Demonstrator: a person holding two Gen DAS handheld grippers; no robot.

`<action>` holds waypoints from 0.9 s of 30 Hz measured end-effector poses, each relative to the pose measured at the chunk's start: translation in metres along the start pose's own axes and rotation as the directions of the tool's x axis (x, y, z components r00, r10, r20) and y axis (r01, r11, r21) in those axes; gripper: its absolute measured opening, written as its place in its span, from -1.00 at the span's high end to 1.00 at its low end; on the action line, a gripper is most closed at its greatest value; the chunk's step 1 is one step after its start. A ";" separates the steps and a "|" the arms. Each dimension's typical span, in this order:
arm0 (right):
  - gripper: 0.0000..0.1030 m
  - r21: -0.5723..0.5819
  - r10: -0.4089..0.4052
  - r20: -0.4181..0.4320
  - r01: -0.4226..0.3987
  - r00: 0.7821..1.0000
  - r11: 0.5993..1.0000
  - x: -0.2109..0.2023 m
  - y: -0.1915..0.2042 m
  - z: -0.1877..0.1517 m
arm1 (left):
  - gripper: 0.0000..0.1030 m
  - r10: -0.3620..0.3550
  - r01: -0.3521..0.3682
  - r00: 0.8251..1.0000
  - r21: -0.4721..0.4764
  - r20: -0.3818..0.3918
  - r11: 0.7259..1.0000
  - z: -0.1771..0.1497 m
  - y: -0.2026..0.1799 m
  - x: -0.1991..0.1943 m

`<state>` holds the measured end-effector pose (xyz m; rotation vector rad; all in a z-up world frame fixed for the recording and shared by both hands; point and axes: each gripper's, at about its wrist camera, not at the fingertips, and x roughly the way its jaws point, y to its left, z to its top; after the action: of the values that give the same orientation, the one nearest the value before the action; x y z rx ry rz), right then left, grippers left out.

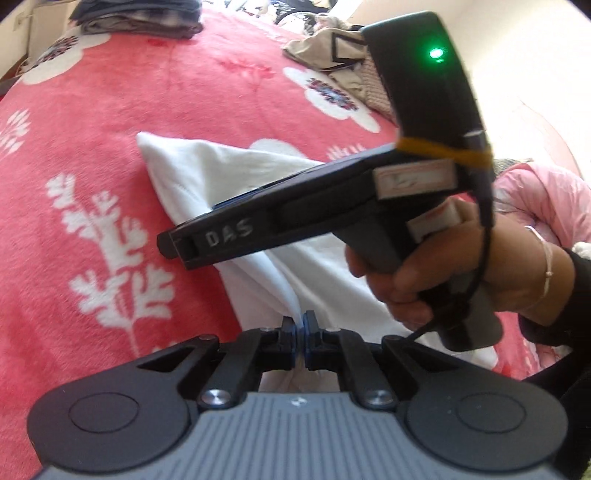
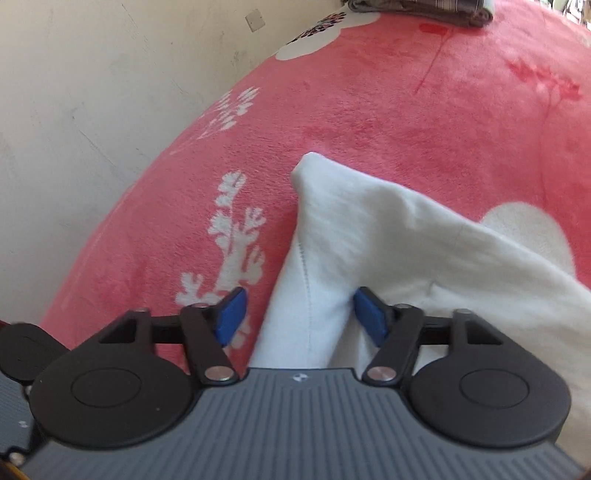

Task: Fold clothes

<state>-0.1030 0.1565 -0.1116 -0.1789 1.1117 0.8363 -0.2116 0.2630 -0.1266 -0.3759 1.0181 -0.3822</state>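
a: our left gripper sits nearest the lens, its blue pads pressed together on a bunched ridge of the white garment. so that side has cloth pinched.

b: and our right gripper? from its own camera we see the fingers spread wide, a raised fold of the same white cloth lying between them but not squeezed.

a: agreed. in the left view the right gripper crosses over the garment, held by a hand, with its tips pointing toward the far left.

b: where does the garment lie overall?

a: on the pink floral blanket, running from our grippers away to a pointed corner at the far end. its long axis heads straight forward from both tongs.

b: so the far corner is the thing that matters. which hand is nearer it?

a: we judge the right one, since it reaches further out over the cloth. the fisheye bends things, so we hold that loosely.

b: is it a shirt?

a: possibly; we see a stitched seam but no collar or sleeve clearly. a folded stack rests at the blanket's far edge, and a loose heap of clothes lies off to the right.
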 end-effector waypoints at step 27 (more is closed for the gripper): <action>0.90 0.494 -0.032 0.366 -0.165 0.930 0.853 -0.173 -0.176 -0.110 | 0.92 -0.312 0.352 0.933 0.280 -0.178 0.893 0.054 -0.166 0.090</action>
<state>-0.0951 -0.1097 -0.0634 0.4592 0.9546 0.5701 -0.1444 0.0826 -0.0901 -0.2435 0.9998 -0.8759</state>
